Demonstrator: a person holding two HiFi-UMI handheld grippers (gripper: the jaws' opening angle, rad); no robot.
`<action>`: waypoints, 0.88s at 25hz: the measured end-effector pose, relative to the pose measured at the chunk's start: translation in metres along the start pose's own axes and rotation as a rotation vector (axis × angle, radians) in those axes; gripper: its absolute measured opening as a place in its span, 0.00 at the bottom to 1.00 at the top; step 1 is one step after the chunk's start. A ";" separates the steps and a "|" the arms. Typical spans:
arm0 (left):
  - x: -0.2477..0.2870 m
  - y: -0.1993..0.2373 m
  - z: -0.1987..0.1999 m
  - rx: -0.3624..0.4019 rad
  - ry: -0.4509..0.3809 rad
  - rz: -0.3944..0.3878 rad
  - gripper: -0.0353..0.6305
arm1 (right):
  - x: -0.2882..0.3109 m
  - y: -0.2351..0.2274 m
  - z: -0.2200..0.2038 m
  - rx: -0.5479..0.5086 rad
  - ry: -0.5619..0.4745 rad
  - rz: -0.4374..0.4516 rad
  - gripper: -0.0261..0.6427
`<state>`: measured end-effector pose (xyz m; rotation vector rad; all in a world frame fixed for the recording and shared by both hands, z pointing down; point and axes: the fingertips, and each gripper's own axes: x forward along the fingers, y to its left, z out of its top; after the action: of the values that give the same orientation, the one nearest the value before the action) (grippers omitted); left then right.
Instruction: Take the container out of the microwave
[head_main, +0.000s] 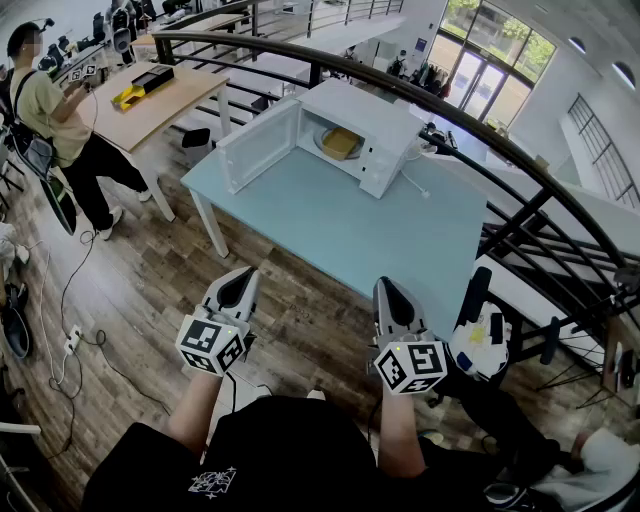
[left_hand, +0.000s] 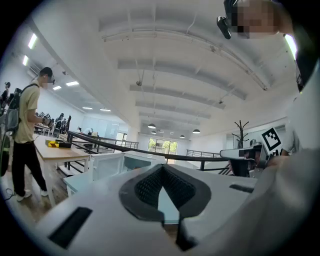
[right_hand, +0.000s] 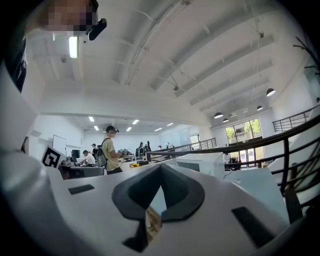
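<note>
A white microwave (head_main: 372, 135) stands at the far end of the light blue table (head_main: 340, 235), its door (head_main: 258, 146) swung wide to the left. Inside it lies a yellow container (head_main: 340, 143). Both grippers are held level close to my body, well short of the table's near edge. The left gripper (head_main: 243, 281) has its jaws together with nothing between them. The right gripper (head_main: 388, 291) also looks shut and empty. The left gripper view shows the microwave (left_hand: 107, 165) beyond the closed jaw tips (left_hand: 162, 168). In the right gripper view the microwave (right_hand: 200, 164) sits to the right of the tips (right_hand: 161, 168).
A person (head_main: 50, 110) stands at a wooden table (head_main: 165, 100) at the far left. A curved black railing (head_main: 480, 140) runs behind and to the right of the blue table. Cables (head_main: 70, 340) lie on the wood floor at left. A black stand (head_main: 480, 330) is at my right.
</note>
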<state>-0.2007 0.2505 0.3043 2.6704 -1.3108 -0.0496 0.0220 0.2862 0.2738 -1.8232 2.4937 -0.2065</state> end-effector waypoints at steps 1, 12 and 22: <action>0.000 -0.005 0.000 0.008 0.001 0.003 0.06 | -0.003 -0.003 0.000 0.001 0.003 -0.001 0.05; 0.013 -0.043 0.006 0.054 -0.008 -0.005 0.06 | -0.027 -0.027 0.000 0.015 0.006 -0.002 0.05; 0.029 -0.065 -0.001 0.066 0.008 -0.010 0.06 | -0.032 -0.045 0.001 0.077 -0.009 0.051 0.05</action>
<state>-0.1314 0.2666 0.2960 2.7291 -1.3186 0.0026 0.0742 0.3032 0.2771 -1.7256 2.4865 -0.2877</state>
